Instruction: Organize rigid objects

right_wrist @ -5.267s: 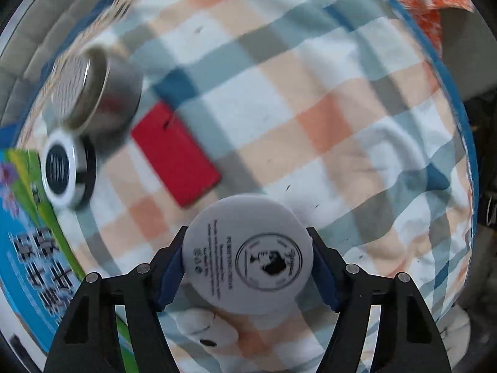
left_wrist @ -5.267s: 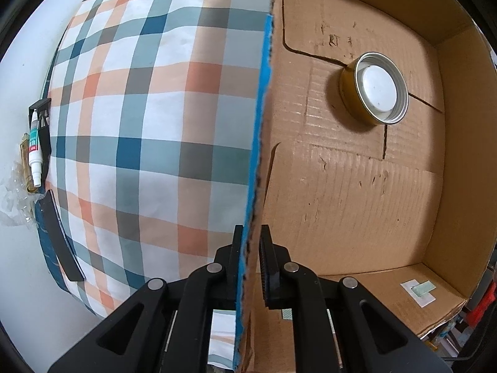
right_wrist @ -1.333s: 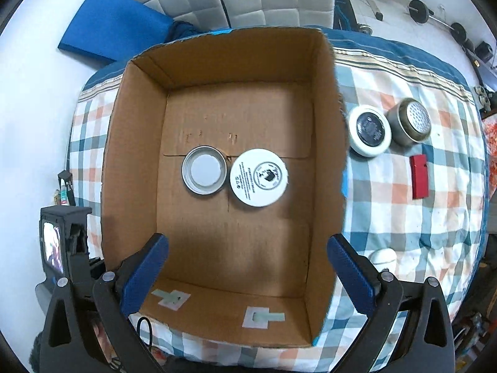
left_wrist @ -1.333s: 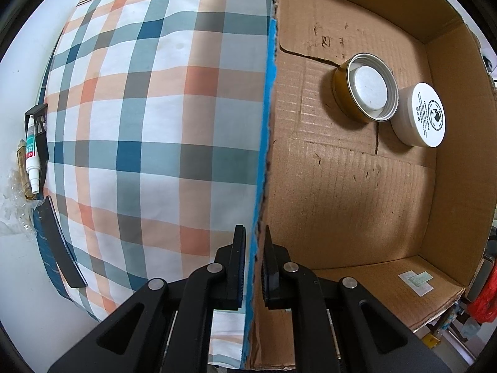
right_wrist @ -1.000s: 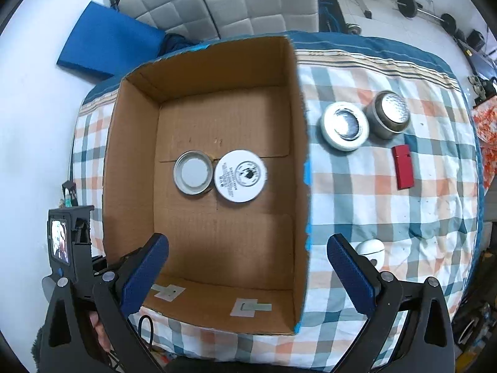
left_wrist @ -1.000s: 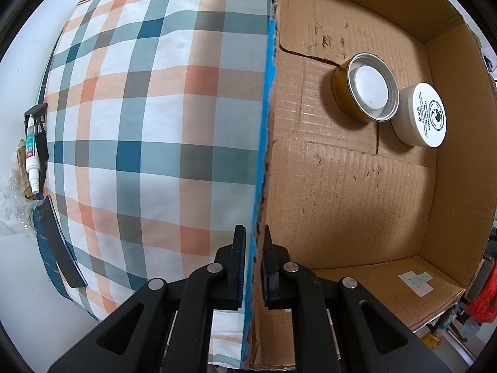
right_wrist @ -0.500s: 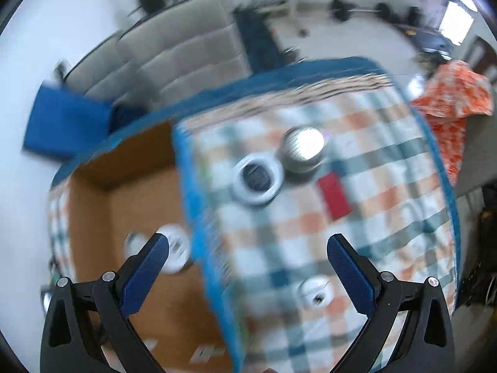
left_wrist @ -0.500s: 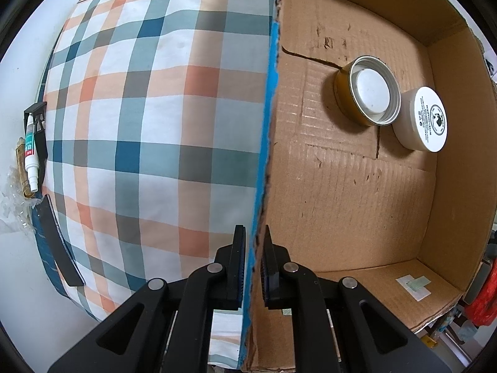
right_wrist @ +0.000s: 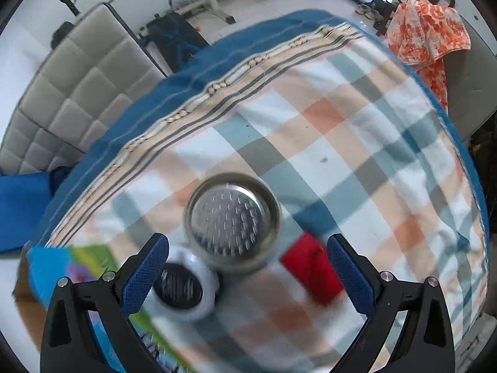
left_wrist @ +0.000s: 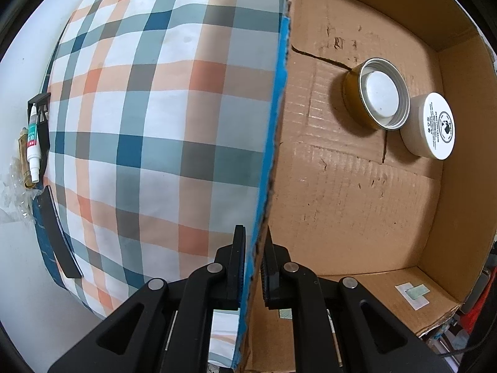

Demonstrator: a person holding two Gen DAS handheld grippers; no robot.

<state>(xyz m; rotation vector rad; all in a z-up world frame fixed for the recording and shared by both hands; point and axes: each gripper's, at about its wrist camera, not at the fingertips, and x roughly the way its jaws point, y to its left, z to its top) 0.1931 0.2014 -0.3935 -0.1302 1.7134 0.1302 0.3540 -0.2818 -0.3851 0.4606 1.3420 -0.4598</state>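
Observation:
My left gripper [left_wrist: 253, 264] is shut on the blue-edged wall of the cardboard box [left_wrist: 348, 205]. Inside the box lie a gold tin with a white inside [left_wrist: 377, 93] and a white round jar [left_wrist: 430, 126], touching each other. My right gripper [right_wrist: 247, 261] is open and empty, just above the plaid cloth [right_wrist: 357, 155]. A round metal tin with a perforated lid [right_wrist: 231, 222] sits between its fingers and a little beyond the fingertips. A white-rimmed black round tin [right_wrist: 183, 286] lies by the left finger. A red flat box [right_wrist: 312, 269] lies by the right finger.
The box's printed outer wall [right_wrist: 71, 267] shows at the lower left of the right wrist view. A white tube [left_wrist: 32, 143] and a black strip [left_wrist: 59, 239] lie at the bed's left edge. A grey padded headboard [right_wrist: 74, 93] and an orange cloth [right_wrist: 428, 21] lie beyond the bed.
My right gripper has swung away from over the box, right and down, close to the metal tin on the cloth. The white jar it held earlier now lies in the box. The left gripper keeps its hold.

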